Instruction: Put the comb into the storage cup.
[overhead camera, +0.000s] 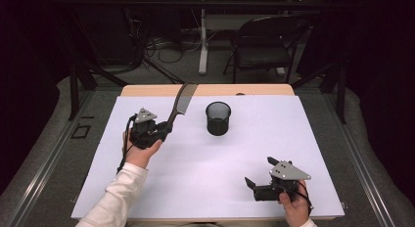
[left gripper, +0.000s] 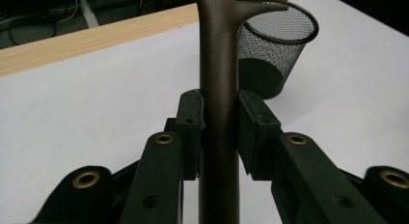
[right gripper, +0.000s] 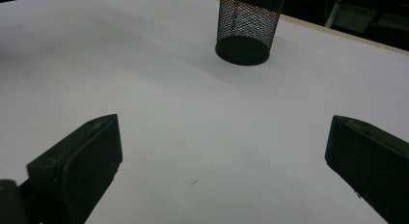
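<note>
The comb's (left gripper: pixel 219 89) handle stands clamped between the left gripper's (left gripper: pixel 219 119) jaws.

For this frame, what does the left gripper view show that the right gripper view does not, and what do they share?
Left gripper view: the left gripper, both pads shut on the brown handle of a comb, with a wooden table edge behind.

Right gripper view: the right gripper, its jaws wide apart with nothing between them above the white sheet.

Both: the black mesh cup standing upright on that white sheet.
</note>
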The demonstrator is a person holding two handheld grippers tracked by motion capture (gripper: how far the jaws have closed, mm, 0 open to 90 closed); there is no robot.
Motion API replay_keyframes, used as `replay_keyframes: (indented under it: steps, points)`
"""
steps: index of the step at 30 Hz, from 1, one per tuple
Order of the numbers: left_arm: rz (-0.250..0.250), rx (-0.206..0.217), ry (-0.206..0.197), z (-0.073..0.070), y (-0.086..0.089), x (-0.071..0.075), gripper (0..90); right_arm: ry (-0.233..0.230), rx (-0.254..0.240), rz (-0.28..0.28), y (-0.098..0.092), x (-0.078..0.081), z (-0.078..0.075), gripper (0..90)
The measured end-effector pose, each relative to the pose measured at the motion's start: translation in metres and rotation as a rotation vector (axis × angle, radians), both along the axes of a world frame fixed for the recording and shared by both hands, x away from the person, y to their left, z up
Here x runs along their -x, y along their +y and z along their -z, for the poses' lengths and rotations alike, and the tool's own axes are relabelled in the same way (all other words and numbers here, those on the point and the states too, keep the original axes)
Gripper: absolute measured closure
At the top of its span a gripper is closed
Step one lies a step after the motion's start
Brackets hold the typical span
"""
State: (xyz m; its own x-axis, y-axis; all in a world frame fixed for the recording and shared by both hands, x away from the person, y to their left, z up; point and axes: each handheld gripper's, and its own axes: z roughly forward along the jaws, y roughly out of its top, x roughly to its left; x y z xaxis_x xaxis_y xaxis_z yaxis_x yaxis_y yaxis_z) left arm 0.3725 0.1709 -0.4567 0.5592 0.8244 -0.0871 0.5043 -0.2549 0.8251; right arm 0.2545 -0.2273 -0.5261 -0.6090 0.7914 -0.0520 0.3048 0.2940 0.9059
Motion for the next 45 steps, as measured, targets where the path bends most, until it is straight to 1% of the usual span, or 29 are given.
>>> replay_keyframes:
  steps: [7,11,14,19,20,21,22,28,29,31,34,38,44,45]
  points:
    - [0.007,0.031,-0.038,0.000,-0.008,0.006,72.1,0.000,0.004,-0.002,0.001,0.000,0.000,0.0]
    - [0.007,0.032,-0.075,-0.002,-0.011,0.011,72.1,0.002,0.002,0.000,0.001,0.000,0.000,0.0]
    - [0.008,0.044,-0.097,-0.001,-0.012,0.016,72.2,0.002,0.002,-0.001,0.001,0.000,0.000,0.0]
    - [0.016,0.052,-0.102,0.001,-0.012,0.018,72.2,0.000,0.002,-0.003,0.001,0.000,0.000,0.0]
    - [0.021,0.066,-0.107,0.002,-0.012,0.020,72.2,0.000,0.003,-0.003,0.001,0.000,0.000,0.0]
    - [0.021,0.066,-0.107,0.002,-0.012,0.020,72.1,0.000,0.003,-0.003,0.001,0.000,0.000,0.0]
    - [0.019,0.079,-0.110,0.003,-0.011,0.021,72.2,-0.001,0.004,-0.004,0.001,0.000,0.000,0.0]
    - [0.014,0.099,-0.117,0.008,-0.011,0.025,72.2,0.000,0.002,0.000,0.002,-0.001,0.001,0.0]
    - [0.020,0.091,-0.117,0.009,-0.011,0.026,72.2,0.000,0.002,0.000,0.002,-0.001,0.001,0.0]
    - [0.019,0.091,-0.120,0.011,-0.011,0.027,72.2,0.001,0.004,-0.001,0.002,0.000,0.001,0.0]
    - [0.020,0.097,-0.124,0.014,-0.013,0.029,72.1,0.001,0.004,-0.002,0.002,0.000,0.001,0.0]
    - [0.022,0.095,-0.135,0.017,-0.014,0.032,72.1,-0.001,0.002,0.000,0.001,-0.001,0.001,0.0]
    - [0.021,0.107,-0.147,0.023,-0.019,0.036,72.1,0.001,0.002,0.005,0.001,-0.001,0.001,0.0]
    - [0.025,0.101,-0.147,0.025,-0.021,0.038,72.1,0.000,0.000,0.005,0.001,-0.001,0.001,0.0]
